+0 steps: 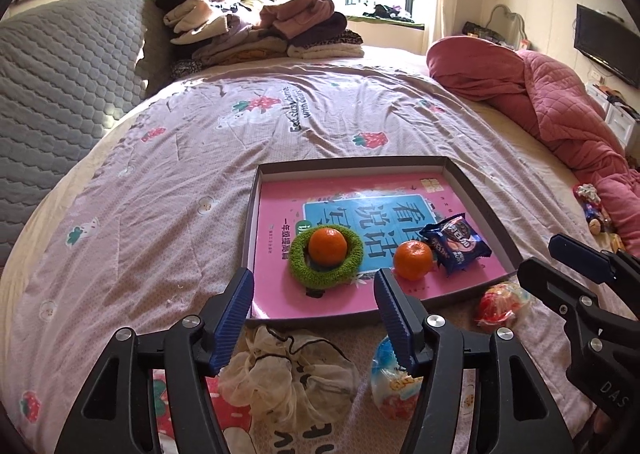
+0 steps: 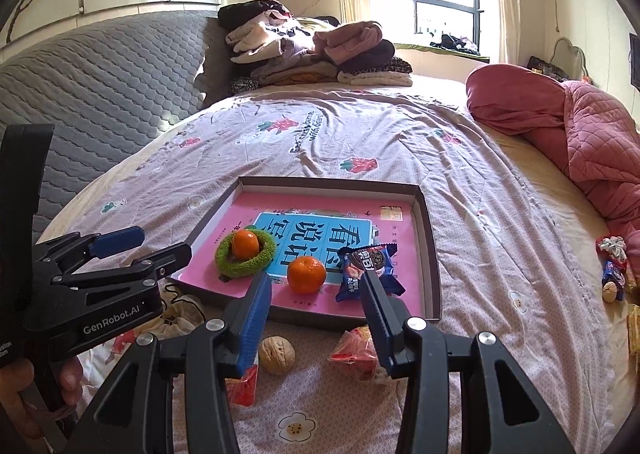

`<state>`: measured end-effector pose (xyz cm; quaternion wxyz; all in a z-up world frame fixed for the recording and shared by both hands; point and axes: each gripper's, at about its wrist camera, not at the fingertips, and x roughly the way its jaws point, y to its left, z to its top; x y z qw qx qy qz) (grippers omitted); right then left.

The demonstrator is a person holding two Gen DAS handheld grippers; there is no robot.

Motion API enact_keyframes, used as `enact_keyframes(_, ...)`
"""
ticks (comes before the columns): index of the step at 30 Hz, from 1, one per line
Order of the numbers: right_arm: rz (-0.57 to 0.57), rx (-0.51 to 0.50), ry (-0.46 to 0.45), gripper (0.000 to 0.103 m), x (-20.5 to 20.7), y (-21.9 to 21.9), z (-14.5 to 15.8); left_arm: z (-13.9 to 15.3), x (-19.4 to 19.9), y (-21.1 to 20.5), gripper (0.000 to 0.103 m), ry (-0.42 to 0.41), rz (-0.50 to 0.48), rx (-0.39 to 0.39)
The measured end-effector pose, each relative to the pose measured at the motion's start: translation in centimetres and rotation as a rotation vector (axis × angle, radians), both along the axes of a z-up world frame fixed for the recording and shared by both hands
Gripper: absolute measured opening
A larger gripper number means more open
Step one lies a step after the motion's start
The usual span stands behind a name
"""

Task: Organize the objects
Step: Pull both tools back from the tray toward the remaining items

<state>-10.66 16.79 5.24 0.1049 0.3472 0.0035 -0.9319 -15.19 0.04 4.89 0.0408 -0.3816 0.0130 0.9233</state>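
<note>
A shallow grey box (image 1: 482, 200) (image 2: 434, 254) lies on the bed with a pink book (image 1: 276, 210) (image 2: 400, 238) inside. On the book sit an orange (image 1: 327, 245) (image 2: 245, 243) inside a green scrunchie (image 1: 298, 268) (image 2: 228, 260), a second orange (image 1: 413, 259) (image 2: 306, 274) and a blue cookie packet (image 1: 458, 242) (image 2: 352, 286). My left gripper (image 1: 316, 318) is open and empty above the box's near edge. My right gripper (image 2: 314, 314) is open and empty, over a walnut (image 2: 277, 355) and a red snack packet (image 2: 354, 350) (image 1: 500, 302).
A cream mesh pouch (image 1: 288, 372) and a blue-white candy packet (image 1: 390, 378) lie in front of the box. A red jelly cup (image 2: 242, 386) lies by the walnut. Folded clothes (image 1: 256, 26) are stacked at the far side. A pink quilt (image 1: 560, 94) and more snacks (image 2: 614, 274) lie to the right.
</note>
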Motion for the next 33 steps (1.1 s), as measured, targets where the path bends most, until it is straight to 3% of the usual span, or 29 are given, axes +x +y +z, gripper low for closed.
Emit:
enact_keyframes(19,-0.004,-0.003,0.055,0.053,2.9,1.3,2.8,3.7,4.0,1.1,0.065,0.068,-0.013,-0.027)
enact_keyframes(33,-0.023,-0.029,0.090,0.058,4.7,3.0,4.6,6.0,6.7,1.3,0.071,0.112,-0.028,-0.001)
